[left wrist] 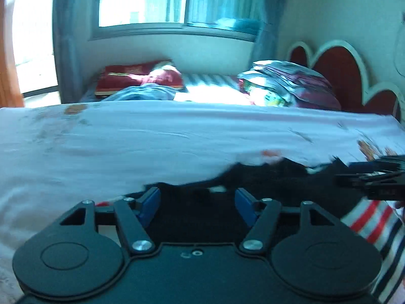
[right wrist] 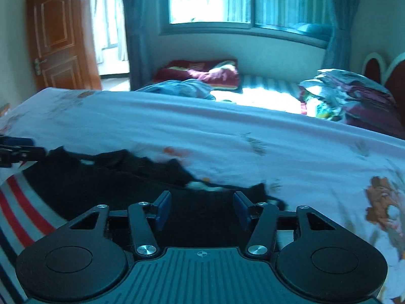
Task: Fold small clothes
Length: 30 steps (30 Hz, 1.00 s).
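A black garment (left wrist: 255,174) lies crumpled on the pale floral bed sheet (left wrist: 152,139), stretched in a ragged band across the near part of the bed. Both views are blurred, so its exact kind cannot be told. Part of it overlaps a striped cloth (left wrist: 374,225) with red, white and dark bands, which sits at the right in the left wrist view and at the left in the right wrist view.

The left tool (left wrist: 197,202) stands wide, its blue pads (left wrist: 149,202) apart, with the black fabric lying between and below them; nothing is pinched. The right tool (right wrist: 201,209) is likewise spread wide over the black cloth, its blue pads (right wrist: 163,209) clear of each other and gripping nothing.

Each tool shows at the edge of the other's view, close to the garment's end.

Beyond the sheet lies a second bed with a dark red pillow (right wrist: 200,73), a blue garment (right wrist: 182,88) and a stack of folded clothes (right wrist: 351,93). A wooden door (right wrist: 60,38) stands open at the left.
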Tool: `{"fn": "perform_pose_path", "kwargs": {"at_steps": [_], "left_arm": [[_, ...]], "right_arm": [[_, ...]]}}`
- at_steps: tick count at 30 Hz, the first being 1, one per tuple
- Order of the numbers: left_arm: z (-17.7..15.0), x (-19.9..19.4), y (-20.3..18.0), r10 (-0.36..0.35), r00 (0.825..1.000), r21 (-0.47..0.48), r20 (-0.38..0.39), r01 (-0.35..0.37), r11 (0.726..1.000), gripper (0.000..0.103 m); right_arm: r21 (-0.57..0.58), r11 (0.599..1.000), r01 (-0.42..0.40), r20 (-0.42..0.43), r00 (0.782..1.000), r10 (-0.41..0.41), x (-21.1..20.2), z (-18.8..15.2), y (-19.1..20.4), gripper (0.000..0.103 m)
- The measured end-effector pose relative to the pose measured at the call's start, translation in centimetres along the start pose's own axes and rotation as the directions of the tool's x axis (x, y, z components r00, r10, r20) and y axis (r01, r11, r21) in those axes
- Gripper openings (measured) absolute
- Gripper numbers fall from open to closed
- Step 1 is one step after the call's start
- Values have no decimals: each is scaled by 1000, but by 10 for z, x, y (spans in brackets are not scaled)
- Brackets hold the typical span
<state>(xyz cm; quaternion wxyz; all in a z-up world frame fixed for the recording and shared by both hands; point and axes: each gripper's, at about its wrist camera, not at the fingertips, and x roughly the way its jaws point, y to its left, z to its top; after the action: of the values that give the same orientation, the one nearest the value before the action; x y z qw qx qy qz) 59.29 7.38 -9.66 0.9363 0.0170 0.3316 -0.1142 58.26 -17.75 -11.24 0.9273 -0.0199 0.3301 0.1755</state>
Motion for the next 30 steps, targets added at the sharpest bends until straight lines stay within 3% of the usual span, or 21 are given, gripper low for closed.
{"fn": "perform_pose_path", "kwargs": {"at_steps": [3,6,8,9,10,12,14,17,19,22,25,27,29,30], "left_arm": [[-5,21,-33,-48,997,51,-56,51,997,63],[-20,38,-20,-31,992,11,-123,33,999,65],[-30,31,9,11,994,-30,-107,-15,999,64],[-35,24,24,20,995,-48,-93,-25,999,52],[-39,17,35,1,997,-56,-72,-5,998,47],[-43,9,38,19,998,17,-66,-18,1000,47],[-42,7,30,36,997,90,-71,-29,996,49],[-32,-5,11,71,996,79,-48,-67,995,60],[-29,-15,-12,-4,1000,63,-13,4,998,71],[-35,-14,-51,-74,997,74,-33,77,994,69],[-48,-6,-75,-107,990,68,-86,113,991,62],[-60,-2,-77,-90,990,90,-112,100,991,61],[-66,-10,-65,-72,992,109,-105,83,991,62],[-68,-15,-56,-52,994,111,-100,63,992,63]], "right_arm": [[-72,995,-67,-57,996,63,24,-4,38,55],[-113,992,-59,-89,995,50,34,-11,42,55],[-99,995,11,-87,996,-20,30,-13,22,55],[-85,991,99,-92,990,-107,25,-18,1,54],[-70,985,158,-102,981,-165,20,-24,-19,54],[-54,982,183,-125,974,-189,10,-35,-49,51],[-43,987,153,-127,979,-158,0,-38,-59,52],[-41,984,175,-58,982,-177,-23,-31,-44,52],[-39,994,103,-34,994,-104,-34,-29,-24,52],[-96,995,-7,-51,999,2,-37,-33,23,52],[-135,988,-72,-100,993,59,-27,-44,54,51],[-168,985,-45,-121,992,24,-21,-55,62,51],[-135,990,-36,-124,992,19,-27,-60,51,51],[-115,993,7,-124,992,-21,-32,-63,40,51]]}}
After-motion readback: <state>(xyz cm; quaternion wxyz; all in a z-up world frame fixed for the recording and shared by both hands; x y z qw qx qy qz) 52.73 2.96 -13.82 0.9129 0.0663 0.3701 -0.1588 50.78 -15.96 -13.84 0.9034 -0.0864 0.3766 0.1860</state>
